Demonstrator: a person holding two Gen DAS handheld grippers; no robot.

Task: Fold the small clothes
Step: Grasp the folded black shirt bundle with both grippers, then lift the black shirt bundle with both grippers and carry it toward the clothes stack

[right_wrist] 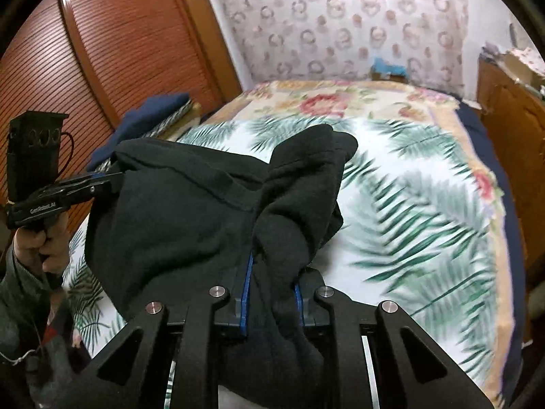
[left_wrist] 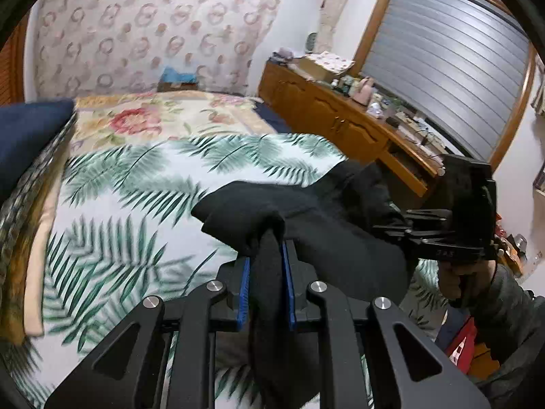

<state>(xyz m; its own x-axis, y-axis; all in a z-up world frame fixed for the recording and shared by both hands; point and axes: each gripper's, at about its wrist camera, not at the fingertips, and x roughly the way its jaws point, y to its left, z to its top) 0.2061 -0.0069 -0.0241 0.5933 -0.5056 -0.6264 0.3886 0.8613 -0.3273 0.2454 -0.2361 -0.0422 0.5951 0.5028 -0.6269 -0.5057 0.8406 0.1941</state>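
My left gripper (left_wrist: 266, 272) has its jaws clamped on a bunched edge of the black garment (left_wrist: 323, 235), and my right gripper (right_wrist: 272, 293) has its jaws clamped on another gathered edge of it. Between the two, the cloth hangs stretched and lifted above the bed (right_wrist: 408, 184), over the palm-leaf cover, not laid flat. I judge the fold barely begun: no crease or neat layer shows, and spreading, folding and setting down all remain. A dark blue folded pile (right_wrist: 153, 109) sits beside the bed's far left edge.
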